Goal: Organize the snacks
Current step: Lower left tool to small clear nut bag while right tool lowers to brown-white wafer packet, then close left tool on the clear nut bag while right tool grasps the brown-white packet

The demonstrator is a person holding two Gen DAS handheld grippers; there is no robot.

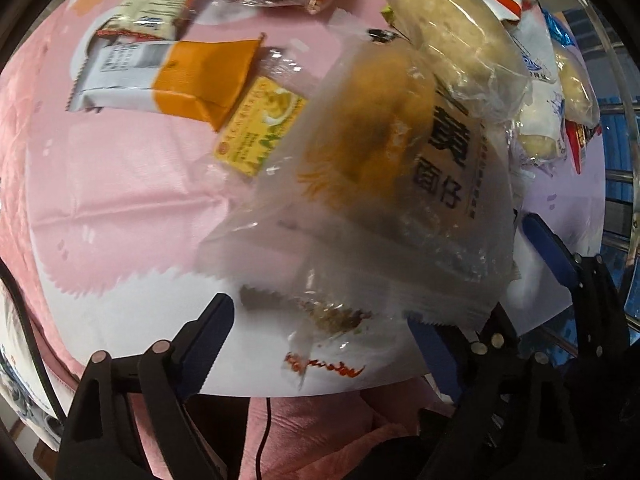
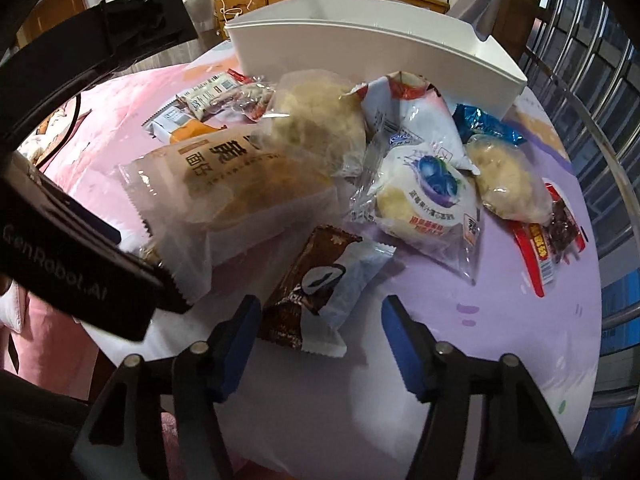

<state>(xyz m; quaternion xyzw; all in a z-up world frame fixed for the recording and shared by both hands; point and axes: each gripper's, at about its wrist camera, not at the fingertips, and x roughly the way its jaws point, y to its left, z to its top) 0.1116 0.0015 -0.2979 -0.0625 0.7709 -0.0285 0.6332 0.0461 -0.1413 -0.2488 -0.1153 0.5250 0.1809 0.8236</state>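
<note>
Snacks lie in a loose heap on the round table (image 2: 460, 380), w/ a white bin (image 2: 376, 46) at the far edge, prob. where they go. The left gripper (image 1: 320, 344) has its jaws apart over the near end of a big frosted bun bag (image 1: 384, 168); the bag's crimped edge lies between the fingers but the pads aren't on it. The right gripper (image 2: 316, 344) also stands apart, jaws either side of the brown choc pack (image 2: 316, 280), no contact that I can see. Handling: all of it looks light, soft and crinkly. The bun bag is puffy w/ slick film, so a pinch on the middle would squash the bread or slide off; better to take the flat sealed end. The choc pack is small and flatter, prob. a cake inside, so grab across its narrow width, gently. Views: the right cam shows the bin, the blueberry bun (image 2: 428, 196), the red date pack (image 2: 556, 236) and the left tool's black body beside the bun bag, none clear from the left. The left cam shows the orange pack (image 1: 200, 80) and yellow sachet (image 1: 260, 124) tucked behind the bun bag, plus a torn clear wrapper (image 1: 320, 340) under its jaws, which the right cam mostly hides.
</note>
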